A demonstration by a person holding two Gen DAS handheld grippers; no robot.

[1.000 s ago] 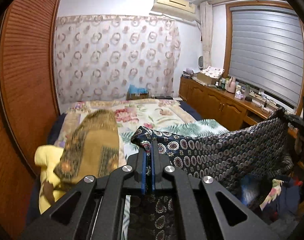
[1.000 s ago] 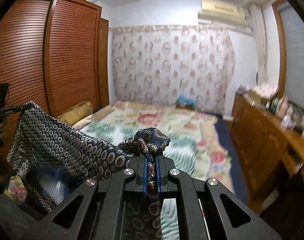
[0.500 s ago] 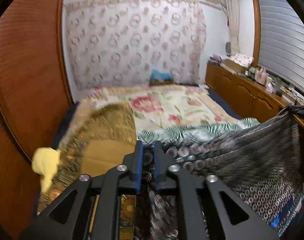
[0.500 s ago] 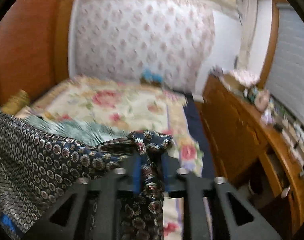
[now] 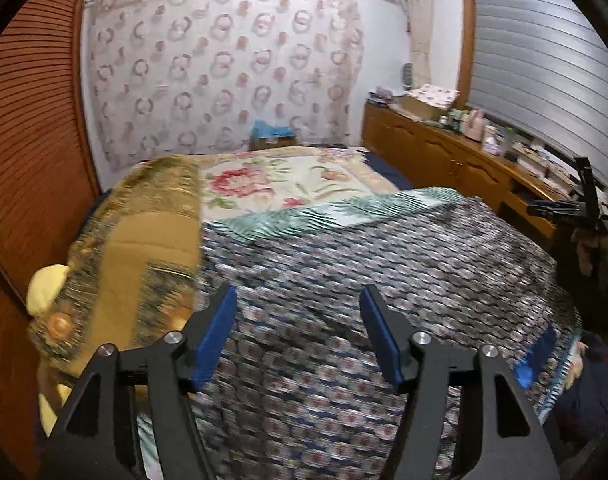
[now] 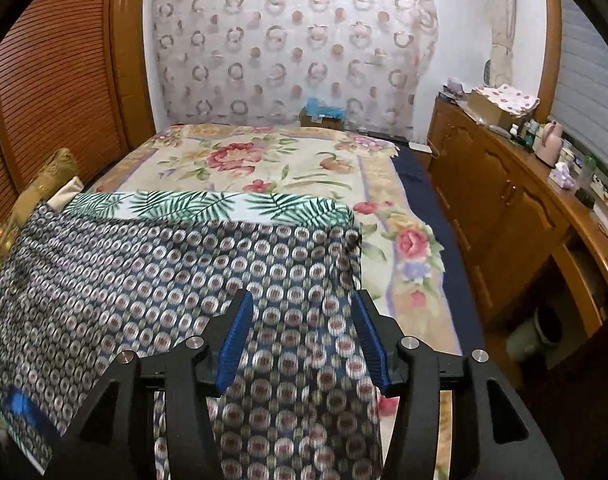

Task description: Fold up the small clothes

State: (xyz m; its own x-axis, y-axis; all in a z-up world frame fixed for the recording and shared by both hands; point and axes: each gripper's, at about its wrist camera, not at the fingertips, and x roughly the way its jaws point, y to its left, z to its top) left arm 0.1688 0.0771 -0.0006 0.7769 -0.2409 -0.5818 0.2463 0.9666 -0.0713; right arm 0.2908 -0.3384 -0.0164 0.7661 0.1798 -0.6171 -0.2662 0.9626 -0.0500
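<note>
Left wrist view: the left gripper [image 5: 295, 328] is opening, blue pads clear of the patterned garment [image 5: 384, 280] spread on the bed [image 5: 271, 176] beneath them; right wrist view: the right gripper [image 6: 299, 332] is opening too, garment [image 6: 163, 264] lying loose between its pads, untouched.

I can read no writing, label, brand, number or sign anywhere here. The cloth in front of me carries only a repeating medallion print, and the boxes and bottles on the counter by the window are too small and blurred to give me any letters.
</note>
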